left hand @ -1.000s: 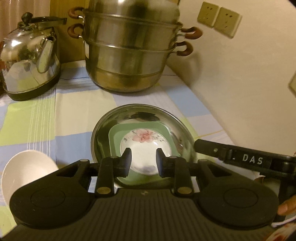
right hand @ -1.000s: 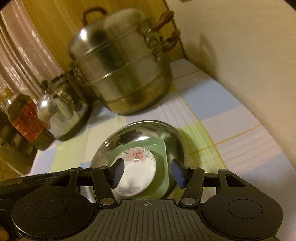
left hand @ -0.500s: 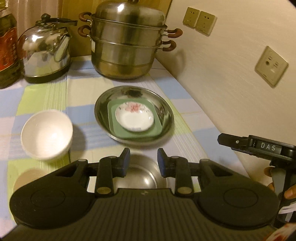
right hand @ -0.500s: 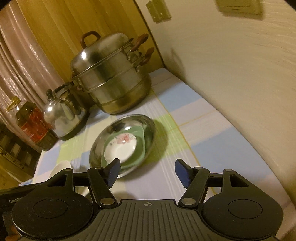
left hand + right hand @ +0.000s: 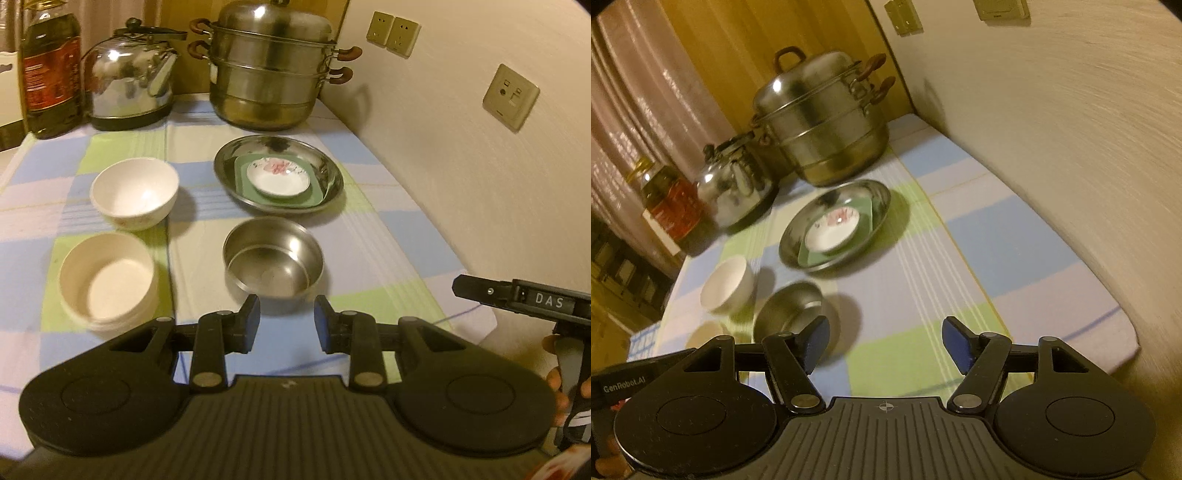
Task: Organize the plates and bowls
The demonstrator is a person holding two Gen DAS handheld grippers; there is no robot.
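Black fingers of the left gripper (image 5: 286, 323) are seen apart by a modest gap, with nothing between them; they hang above the checked cloth of the surface (image 5: 369, 229), just short of the steel bowl (image 5: 273, 256). The right gripper (image 5: 882, 345) is seen with its fingers set wider, its jaws having just been opening, and nothing is held there either.

The steel bowl is taken as the landmark. To its left, nearest the camera, a cream straight-sided bowl (image 5: 107, 280) is set upright. Behind that, left of and a little beyond the steel bowl, a white rounded bowl (image 5: 135, 192) stands, apart from both. Just beyond the steel bowl, a wide steel plate (image 5: 279, 173) is found; a green square plate (image 5: 314, 182) lies in it, and a small white flowered dish (image 5: 279, 177) rests on the green one. Farther beyond, against the back wall, a tiered steel steamer pot (image 5: 269, 70), a kettle (image 5: 129, 81) and an oil bottle (image 5: 50, 70) are noted; none of these belongs to the task.

Judgement: the plates appear already nested, largest at the bottom. The three bowls are still separate, so the bowl stage is taken to be in hand, with neither gripper yet committed to one.

Next move, as judged: one bowl is to be gripped by its rim, one finger inside and one outside, and lowered into a larger one. The steel bowl is nearest the left gripper. Its wall is thin and smooth, so a slipping grip is to be expected unless the fingers are closed squarely on the rim.
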